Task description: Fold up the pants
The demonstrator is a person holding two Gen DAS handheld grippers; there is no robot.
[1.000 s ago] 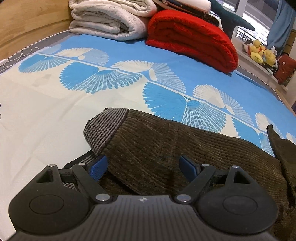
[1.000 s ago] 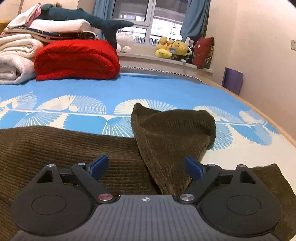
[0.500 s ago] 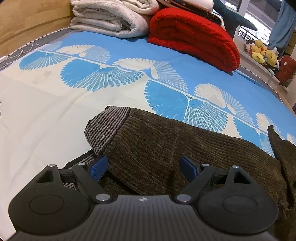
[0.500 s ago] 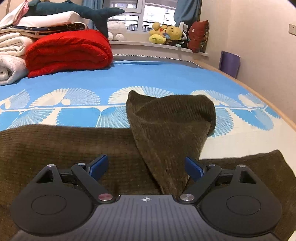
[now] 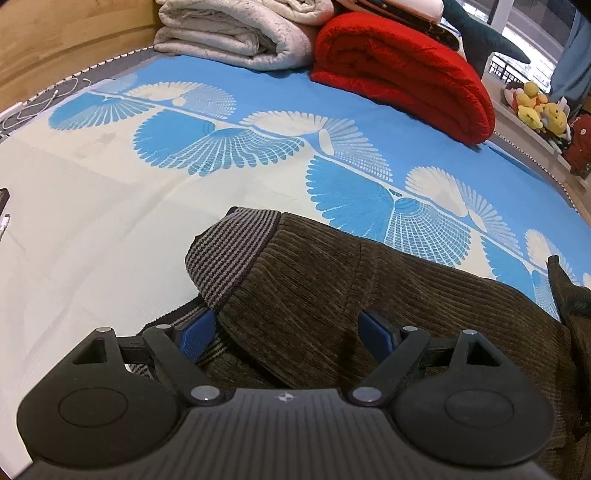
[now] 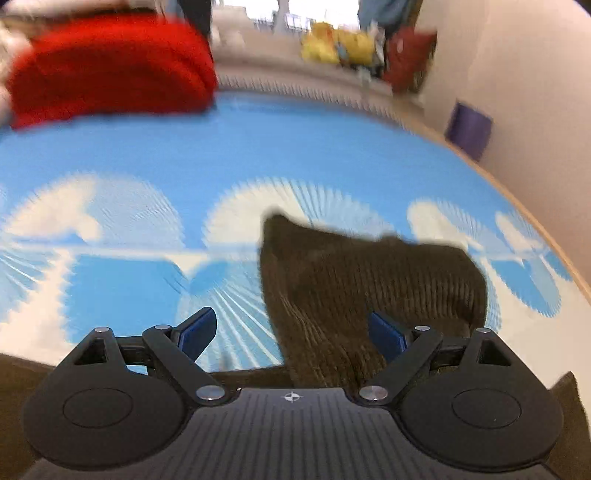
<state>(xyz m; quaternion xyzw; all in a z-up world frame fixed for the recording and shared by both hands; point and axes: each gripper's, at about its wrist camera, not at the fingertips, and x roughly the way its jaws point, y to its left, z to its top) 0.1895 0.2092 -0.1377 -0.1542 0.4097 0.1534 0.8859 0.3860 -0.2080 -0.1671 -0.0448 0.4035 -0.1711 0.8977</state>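
Note:
Brown corduroy pants (image 5: 332, 288) lie on the blue and white bedsheet (image 5: 110, 206). Their grey striped waistband (image 5: 229, 254) is at the left end. My left gripper (image 5: 286, 328) hovers open over the waist part, the cloth lying between its blue pads (image 5: 197, 332) without being pinched. In the blurred right wrist view, a pant leg end (image 6: 351, 266) is folded up into a pointed flap. My right gripper (image 6: 291, 330) is open, its right pad (image 6: 386, 334) over this flap and its left pad over bare sheet.
A rolled red blanket (image 5: 399, 70) and a folded grey-white blanket (image 5: 236, 33) lie at the head of the bed by the wooden headboard (image 5: 55, 37). Plush toys (image 5: 535, 110) sit on the window ledge. A white cable (image 5: 37, 107) lies at far left. The bed's wooden edge (image 6: 517, 199) runs on the right.
My right gripper has swept forward over the pants toward the folded leg end, which now fills more of its blurred view. The left gripper has hardly moved.

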